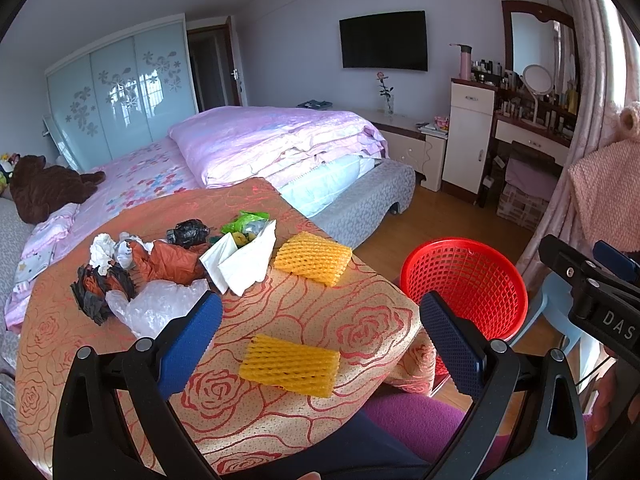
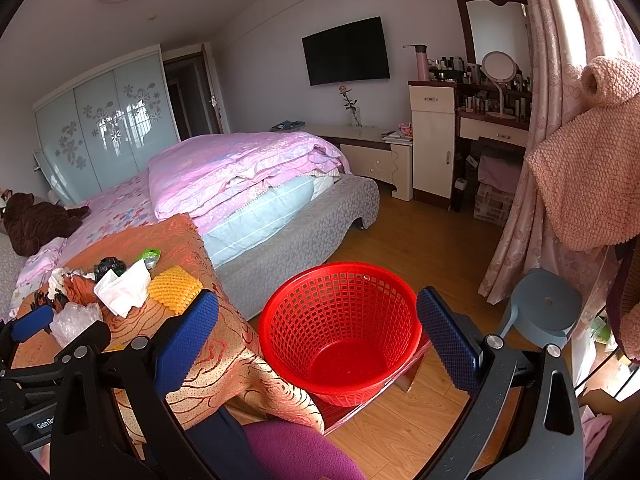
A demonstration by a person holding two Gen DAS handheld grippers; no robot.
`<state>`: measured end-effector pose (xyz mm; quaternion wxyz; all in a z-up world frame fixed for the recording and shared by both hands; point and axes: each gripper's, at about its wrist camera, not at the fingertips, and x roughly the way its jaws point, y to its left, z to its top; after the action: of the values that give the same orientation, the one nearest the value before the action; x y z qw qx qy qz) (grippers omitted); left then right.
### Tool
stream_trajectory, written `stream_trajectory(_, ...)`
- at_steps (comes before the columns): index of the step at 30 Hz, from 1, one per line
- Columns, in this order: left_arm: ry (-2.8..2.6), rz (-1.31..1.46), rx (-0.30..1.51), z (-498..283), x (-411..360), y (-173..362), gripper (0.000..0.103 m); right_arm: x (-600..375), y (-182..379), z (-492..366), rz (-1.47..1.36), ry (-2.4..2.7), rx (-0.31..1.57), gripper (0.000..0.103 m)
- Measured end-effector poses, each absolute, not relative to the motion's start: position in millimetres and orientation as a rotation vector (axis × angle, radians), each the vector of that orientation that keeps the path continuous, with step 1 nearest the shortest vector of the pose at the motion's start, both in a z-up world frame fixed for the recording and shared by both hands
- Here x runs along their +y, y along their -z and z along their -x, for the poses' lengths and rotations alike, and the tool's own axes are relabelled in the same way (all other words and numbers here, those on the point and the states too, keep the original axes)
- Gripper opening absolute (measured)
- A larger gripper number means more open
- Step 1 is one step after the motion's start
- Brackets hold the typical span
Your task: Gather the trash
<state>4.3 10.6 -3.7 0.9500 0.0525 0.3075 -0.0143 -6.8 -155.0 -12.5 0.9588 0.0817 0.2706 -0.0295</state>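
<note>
- Hovering with jaws spread wide and nothing between them, the left gripper (image 1: 320, 328) frames the nearer yellow foam fruit net (image 1: 289, 365), which lies flat just beyond and between the two blue-padded fingers (image 1: 192, 340), close to the near edge of the table covered in an orange rose-patterned cloth (image 1: 280, 312); no pad touches it.
- The right gripper (image 2: 318, 330) is likewise wide apart and holds nothing; the red plastic mesh basket (image 2: 340, 332) sits between its fingers in that view, beside the table's right edge, on what looks like a low stand over the wooden floor, and its inside appears bare.
- Judged from this, the task is at its start: the first pick is in hand and nothing is collected yet.
- The next move likely calls for lowering the left gripper over the nearer net, closing on its long sides, then carrying it rightward past the table's corner to the basket.
- The foam should squash readily, so a light pinch ought to do.
- Farther in, a second yellow foam net (image 1: 313, 258) lies toward the table's far right edge.
- Left of it sit folded white tissue paper (image 1: 240, 260), a green wrapper (image 1: 245, 224), a crumpled black bag (image 1: 188, 233), an orange-brown wrapper (image 1: 168, 260) and clear bubble plastic (image 1: 156, 308).
</note>
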Motion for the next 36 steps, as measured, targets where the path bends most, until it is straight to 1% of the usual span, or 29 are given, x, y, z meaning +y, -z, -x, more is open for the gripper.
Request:
stream_trajectory(13, 0.029, -0.105, 0.628, -5, 11, 4, 0.095, -154, 14, 7, -0.167, 0.059, 0.55, 0.096)
stream_trajectory(23, 0.01, -0.061, 0.656, -6, 28, 14, 0.095, -151, 15, 8, -0.168, 0.057, 0.557, 0.096)
stream_trajectory(32, -0.038, 0.067, 0.692, -14, 78, -1, 0.095, -149, 18, 8, -0.174, 0.054, 0.569, 0.096)
stream_trajectory(36, -0.045, 0.076, 0.723, -12, 88, 4, 0.095, -145, 28, 8, -0.177, 0.046, 0.588, 0.096)
